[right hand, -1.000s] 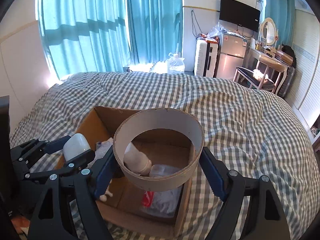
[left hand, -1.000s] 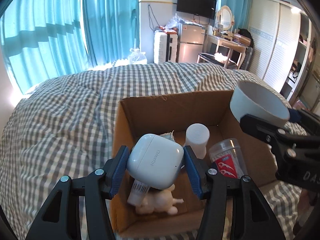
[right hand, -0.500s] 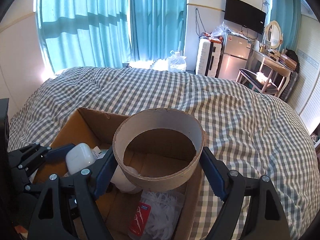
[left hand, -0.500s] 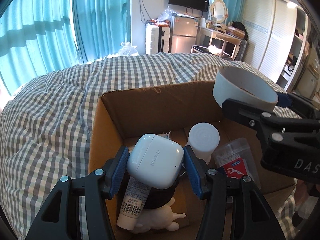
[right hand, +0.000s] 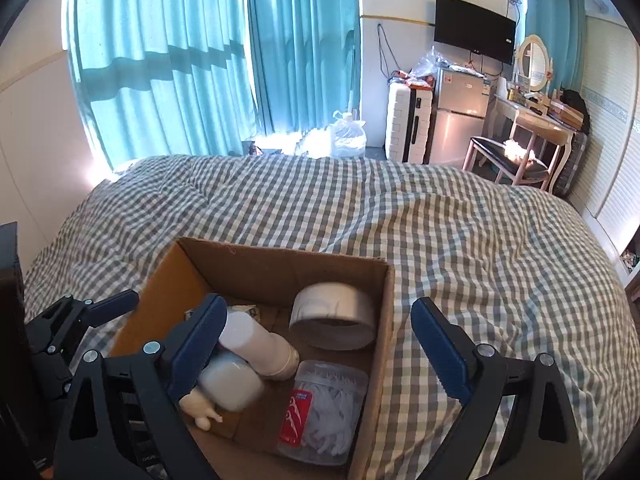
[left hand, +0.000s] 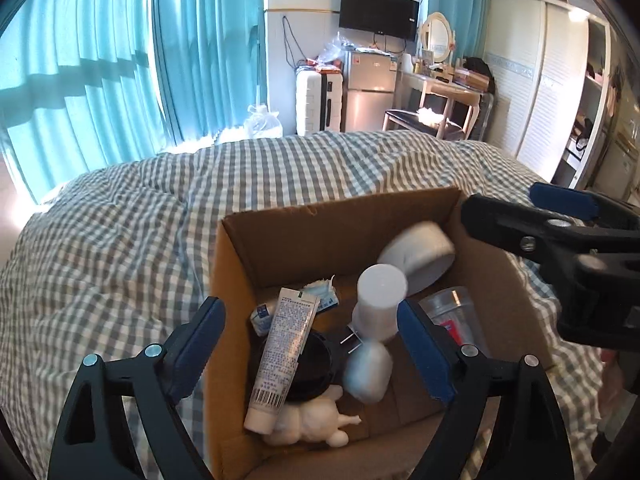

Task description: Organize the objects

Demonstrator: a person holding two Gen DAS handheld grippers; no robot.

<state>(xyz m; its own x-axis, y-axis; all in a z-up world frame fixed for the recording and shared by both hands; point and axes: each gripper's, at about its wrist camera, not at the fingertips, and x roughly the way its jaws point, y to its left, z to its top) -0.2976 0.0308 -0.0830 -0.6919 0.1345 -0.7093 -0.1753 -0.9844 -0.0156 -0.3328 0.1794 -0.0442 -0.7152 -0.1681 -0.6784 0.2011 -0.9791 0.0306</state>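
A brown cardboard box (left hand: 288,236) (right hand: 276,268) sits on the checked bed. My left gripper (left hand: 312,344) is open and empty above the box's near side. The white earbuds case (left hand: 367,370) (right hand: 230,386) appears blurred inside the box below it. My right gripper (right hand: 316,344) is open and empty over the box's right edge; it shows in the left wrist view (left hand: 560,216) too. The white tape ring (left hand: 418,252) (right hand: 332,322) lies tilted in the box's far right corner.
The box also holds a white tube (left hand: 280,356), a white bottle (left hand: 380,300) (right hand: 256,344), a clear tub of floss picks (right hand: 320,412), a black round thing (left hand: 312,372) and a pale figurine (left hand: 312,424). The checked bedding (right hand: 460,248) surrounds the box.
Both grippers have opened. The earbuds case has dropped from the left gripper into the box, and the tape ring has dropped from the right gripper into the far right corner.
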